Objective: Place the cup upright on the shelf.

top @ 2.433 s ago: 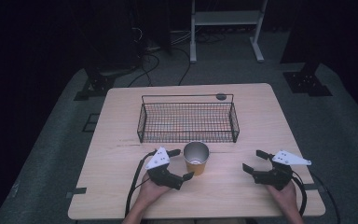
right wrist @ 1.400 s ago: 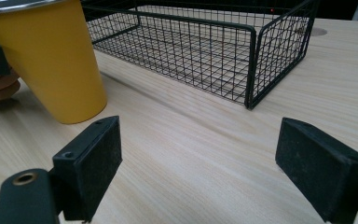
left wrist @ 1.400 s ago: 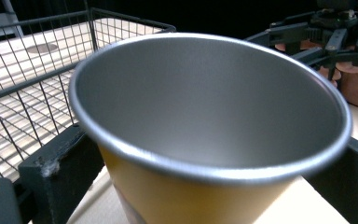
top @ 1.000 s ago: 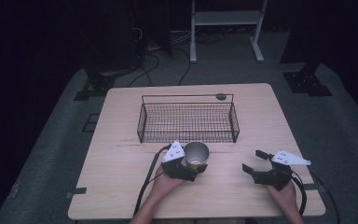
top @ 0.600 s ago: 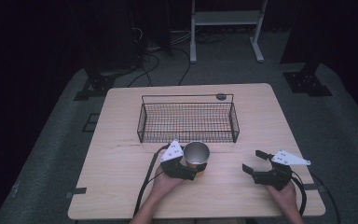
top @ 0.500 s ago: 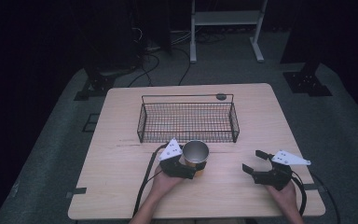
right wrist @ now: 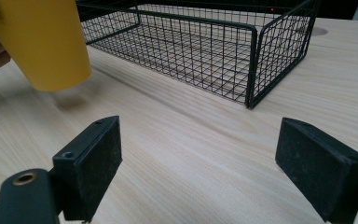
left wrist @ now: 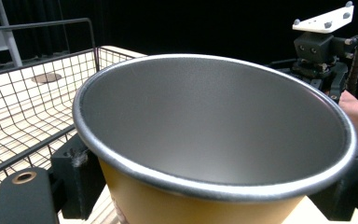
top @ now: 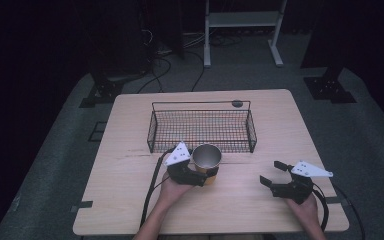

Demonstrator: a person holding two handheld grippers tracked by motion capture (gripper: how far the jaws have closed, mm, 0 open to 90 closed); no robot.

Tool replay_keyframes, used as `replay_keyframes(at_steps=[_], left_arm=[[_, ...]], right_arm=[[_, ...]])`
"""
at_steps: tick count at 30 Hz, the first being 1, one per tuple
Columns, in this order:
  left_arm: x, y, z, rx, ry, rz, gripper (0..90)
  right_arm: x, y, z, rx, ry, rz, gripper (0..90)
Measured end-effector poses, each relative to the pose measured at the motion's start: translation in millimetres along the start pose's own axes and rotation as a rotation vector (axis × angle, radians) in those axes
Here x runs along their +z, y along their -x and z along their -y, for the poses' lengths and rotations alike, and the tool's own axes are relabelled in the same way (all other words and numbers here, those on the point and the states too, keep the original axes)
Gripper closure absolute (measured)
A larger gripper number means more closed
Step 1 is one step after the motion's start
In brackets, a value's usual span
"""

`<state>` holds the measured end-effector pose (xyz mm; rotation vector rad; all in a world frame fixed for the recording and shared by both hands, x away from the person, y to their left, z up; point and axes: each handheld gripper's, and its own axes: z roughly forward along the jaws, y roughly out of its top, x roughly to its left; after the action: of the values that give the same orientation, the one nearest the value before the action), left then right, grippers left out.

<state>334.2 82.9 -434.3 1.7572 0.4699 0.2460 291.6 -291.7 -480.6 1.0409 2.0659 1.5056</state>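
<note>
Your left gripper [top: 200, 176] has its jaws closed on the yellow cup [top: 207, 159], one pad on each side of the wall below the rim. In the right gripper view the cup's [right wrist: 44, 42] bottom hangs above the table [right wrist: 177, 140] with a shadow under it, so I judge you are in the lifting step. The cup stands between your fingers with its mouth [left wrist: 214, 126] up and tilted a little toward the left gripper's camera; its long axis is near vertical. Just beyond your fingertips is the wire basket [top: 202, 131]. The next move, I think, calls for raising the cup above the near basket wall [left wrist: 32, 154] and carrying it forward over it. Your right gripper [top: 278, 176] rests well apart to the right, jaws wide and holding nothing.
</note>
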Motion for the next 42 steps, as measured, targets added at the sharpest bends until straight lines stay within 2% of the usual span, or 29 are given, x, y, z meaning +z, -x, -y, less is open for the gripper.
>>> replay_keyframes(at_steps=[4,14,19,30,35,42], left_arm=[[-1.2,-2.1,-5.1,-0.001,0.009,0.001,13.3],[-3.7,-7.2,-25.3,0.026,0.006,-0.001,13.3],[-6.0,-15.0,-37.3,0.028,0.018,-0.003,13.3],[-6.5,-47.6,-61.8,-0.021,0.039,-0.011,13.3],[-3.3,-61.4,-72.7,-0.02,0.029,-0.03,13.3],[4.4,-71.9,-77.9,-0.022,0.007,-0.034,13.3]], right_arm=[[0.0,-0.4,0.0,-0.002,-0.001,0.0,13.4],[0.1,-0.3,0.0,-0.002,-0.001,0.001,13.4],[0.1,-0.4,-0.1,-0.003,-0.001,0.0,13.5],[0.1,0.0,-0.1,0.002,0.0,0.001,13.4],[0.1,0.2,-0.2,-0.002,0.001,0.0,13.4],[0.1,0.4,-0.2,0.0,0.003,-0.002,13.4]])
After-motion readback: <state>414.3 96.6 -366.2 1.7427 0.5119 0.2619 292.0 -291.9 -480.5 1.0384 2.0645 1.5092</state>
